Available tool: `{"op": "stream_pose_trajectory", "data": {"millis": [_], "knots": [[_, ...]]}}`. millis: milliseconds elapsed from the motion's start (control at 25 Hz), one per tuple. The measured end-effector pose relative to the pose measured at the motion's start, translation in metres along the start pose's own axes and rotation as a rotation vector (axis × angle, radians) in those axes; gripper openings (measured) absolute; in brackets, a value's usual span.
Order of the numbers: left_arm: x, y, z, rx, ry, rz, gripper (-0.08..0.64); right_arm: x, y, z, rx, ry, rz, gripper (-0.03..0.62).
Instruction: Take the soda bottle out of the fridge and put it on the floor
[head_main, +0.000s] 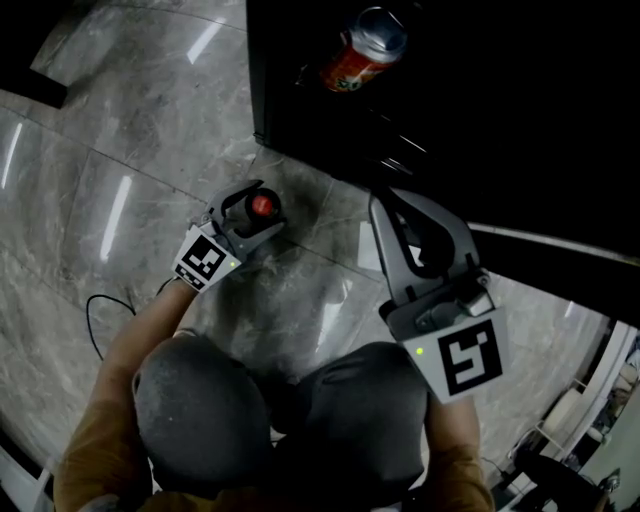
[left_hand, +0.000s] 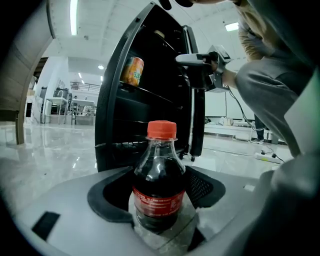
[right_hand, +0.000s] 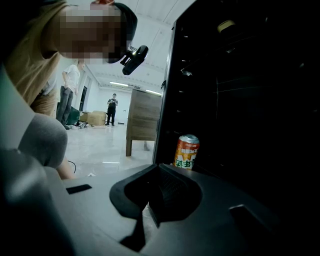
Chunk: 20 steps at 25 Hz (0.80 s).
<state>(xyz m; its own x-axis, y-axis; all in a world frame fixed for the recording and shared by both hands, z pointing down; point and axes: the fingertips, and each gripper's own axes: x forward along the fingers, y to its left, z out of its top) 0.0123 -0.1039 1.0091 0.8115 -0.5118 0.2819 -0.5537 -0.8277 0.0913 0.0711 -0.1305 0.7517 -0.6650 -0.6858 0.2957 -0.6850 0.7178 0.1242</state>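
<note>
A small soda bottle (left_hand: 159, 190) of dark drink, with a red cap and red label, stands upright between the jaws of my left gripper (head_main: 260, 203). The jaws are shut on its body, low over the grey marble floor (head_main: 130, 160) in front of the black fridge (head_main: 480, 120). In the head view only the bottle's red cap (head_main: 262, 206) shows. My right gripper (head_main: 383, 198) is to the right, near the fridge's lower edge, its jaws shut with nothing between them. The left gripper view shows the right gripper (left_hand: 200, 64) held up beside the open fridge.
An orange drink can (head_main: 362, 50) stands on a shelf inside the fridge; the can (right_hand: 186, 151) is straight ahead of my right gripper. A black cable (head_main: 95, 320) lies on the floor at left. My knees fill the lower middle. People stand far off across the hall.
</note>
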Motion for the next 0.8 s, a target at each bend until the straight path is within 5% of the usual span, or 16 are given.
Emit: {"op": "stream_pose_trajectory", "data": {"millis": [480,800], "knots": [[0.0,-0.003,-0.003,0.019,0.026,-0.001,0.305,-0.003,-0.002,0.003,0.013,-0.025,0.0,0.002],[-0.009,-0.004,0.02,0.04,-0.036,0.002,0.305,-0.002,-0.002,0.004,0.022,-0.042,0.003,0.002]]}}
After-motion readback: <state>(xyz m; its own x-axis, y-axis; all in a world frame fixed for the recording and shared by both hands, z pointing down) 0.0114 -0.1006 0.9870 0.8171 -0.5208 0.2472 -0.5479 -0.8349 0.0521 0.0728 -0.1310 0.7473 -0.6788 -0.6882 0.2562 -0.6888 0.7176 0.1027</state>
